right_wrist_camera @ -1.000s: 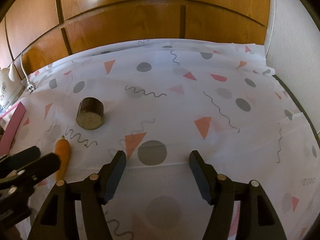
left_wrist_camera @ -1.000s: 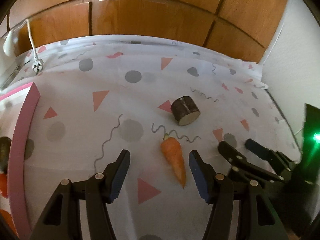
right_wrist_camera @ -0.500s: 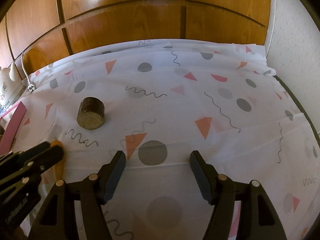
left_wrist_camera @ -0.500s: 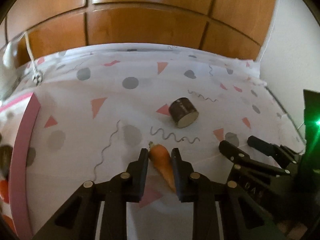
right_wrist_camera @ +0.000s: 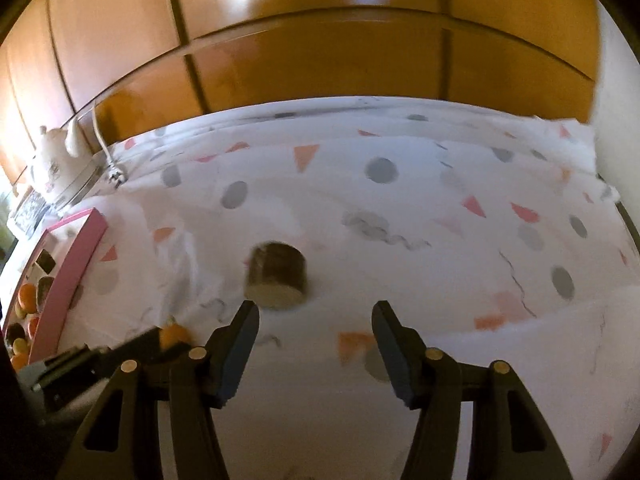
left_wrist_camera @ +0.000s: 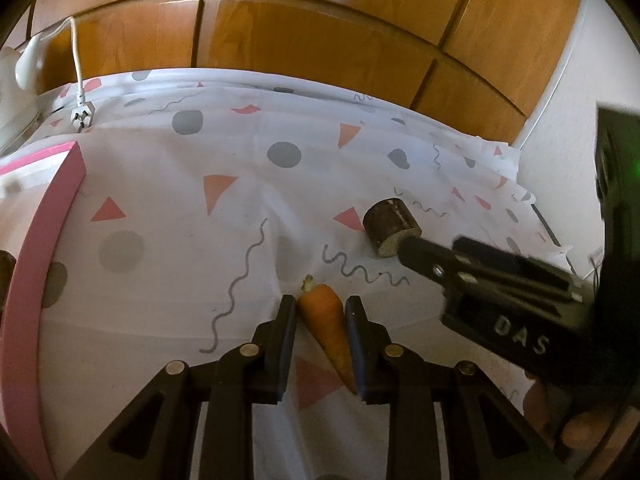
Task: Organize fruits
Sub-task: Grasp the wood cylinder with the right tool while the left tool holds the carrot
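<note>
Since the earlier frames we have swung our right gripper [right_wrist_camera: 314,314] leftward to face the dark brown cylinder with the pale cut end [right_wrist_camera: 276,278], while our left gripper [left_wrist_camera: 320,312] keeps its clamp on the orange carrot [left_wrist_camera: 326,326].

Through the left wrist camera, both black fingers press the carrot's flanks, its stubby green top pointing away from us and its tip running back between the finger bases. We cannot tell whether it is lifted off the white tablecloth printed with grey dots and pink triangles [left_wrist_camera: 180,248]. Beyond and to the right of the carrot lies the brown cylinder [left_wrist_camera: 390,226] on its side, with the right gripper's finger [left_wrist_camera: 424,254] just in front of its cut face. Far left of the carrot runs the pink rim of a tray [left_wrist_camera: 36,260].

Through the right wrist camera, blurred by motion, our right jaws stand spread wide with nothing between them, and the cylinder sits just beyond the left finger. Left of the cylinder, the carrot [right_wrist_camera: 174,334] shows in the left gripper [right_wrist_camera: 152,340], and farther left the pink tray [right_wrist_camera: 68,280] holds round orange and dark fruits [right_wrist_camera: 28,296].
</note>
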